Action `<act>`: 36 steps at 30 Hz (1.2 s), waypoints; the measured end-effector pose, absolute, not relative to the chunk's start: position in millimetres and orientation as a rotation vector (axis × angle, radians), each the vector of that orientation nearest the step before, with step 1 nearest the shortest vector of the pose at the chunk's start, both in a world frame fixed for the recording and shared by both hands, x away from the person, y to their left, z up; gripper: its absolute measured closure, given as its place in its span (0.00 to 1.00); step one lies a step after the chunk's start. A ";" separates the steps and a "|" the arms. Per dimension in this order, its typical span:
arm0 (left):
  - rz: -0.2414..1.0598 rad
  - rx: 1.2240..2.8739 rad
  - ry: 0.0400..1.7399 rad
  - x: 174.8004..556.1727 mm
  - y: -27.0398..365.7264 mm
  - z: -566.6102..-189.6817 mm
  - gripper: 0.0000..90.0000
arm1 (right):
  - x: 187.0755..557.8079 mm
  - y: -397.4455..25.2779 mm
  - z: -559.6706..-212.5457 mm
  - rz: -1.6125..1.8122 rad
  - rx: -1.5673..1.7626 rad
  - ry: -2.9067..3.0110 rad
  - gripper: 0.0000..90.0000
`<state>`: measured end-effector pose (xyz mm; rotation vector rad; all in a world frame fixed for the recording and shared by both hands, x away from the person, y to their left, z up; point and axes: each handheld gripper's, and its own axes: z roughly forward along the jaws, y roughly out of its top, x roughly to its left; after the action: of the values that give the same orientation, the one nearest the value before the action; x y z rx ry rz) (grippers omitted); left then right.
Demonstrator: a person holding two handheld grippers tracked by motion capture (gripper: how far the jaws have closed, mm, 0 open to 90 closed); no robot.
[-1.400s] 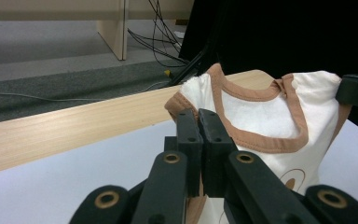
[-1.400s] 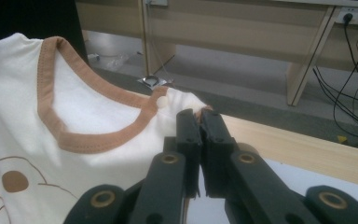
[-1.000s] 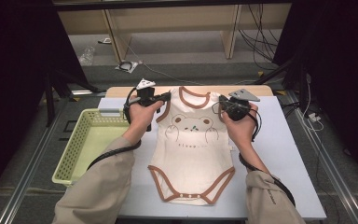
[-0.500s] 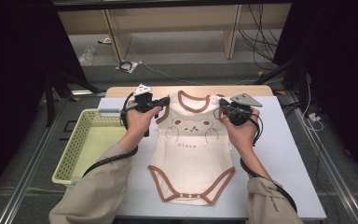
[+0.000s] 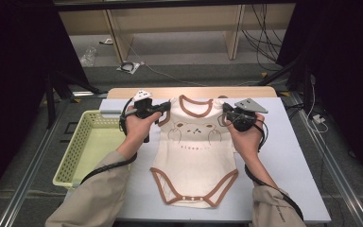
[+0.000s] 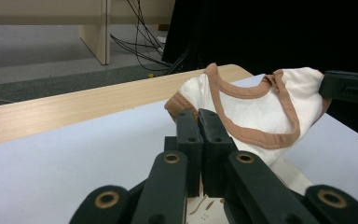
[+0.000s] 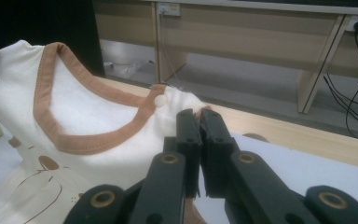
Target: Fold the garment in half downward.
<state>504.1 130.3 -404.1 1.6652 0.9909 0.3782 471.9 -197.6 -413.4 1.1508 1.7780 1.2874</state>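
Observation:
A cream baby bodysuit (image 5: 194,156) with brown trim and a bear face print lies flat on the white table (image 5: 288,156), neck opening toward the far side. My left gripper (image 5: 163,111) is shut on its left shoulder, and in the left gripper view the jaws pinch the brown-edged shoulder of the bodysuit (image 6: 261,112). My right gripper (image 5: 227,114) is shut on the other shoulder. In the right gripper view the bodysuit (image 7: 88,121) is held slightly raised at the collar. The snap crotch end lies near the table's front edge.
A pale green plastic basket (image 5: 71,156) stands at the table's left side, with nothing seen in it. A wooden strip (image 5: 194,92) runs along the table's far edge. Beyond it are floor, cables and wooden furniture legs.
Both hands have shifted slightly toward me while still gripping the shoulders. The left hand has moved a little to the left. The lower part of the bodysuit has stayed in place.

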 end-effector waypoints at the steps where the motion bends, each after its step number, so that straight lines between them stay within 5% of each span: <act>1: 0.378 1.665 0.989 503.6 130.4 -404.5 0.97 | 471.6 -197.6 -413.2 1.290 1.150 1.778 0.97; 36: 0.357 1.647 0.958 482.9 140.6 -414.4 0.97 | 455.2 -203.0 -419.6 1.283 1.133 1.793 0.97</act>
<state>482.9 140.6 -414.4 1.6466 0.9578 0.3567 455.2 -203.0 -419.6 1.1332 1.7932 1.2834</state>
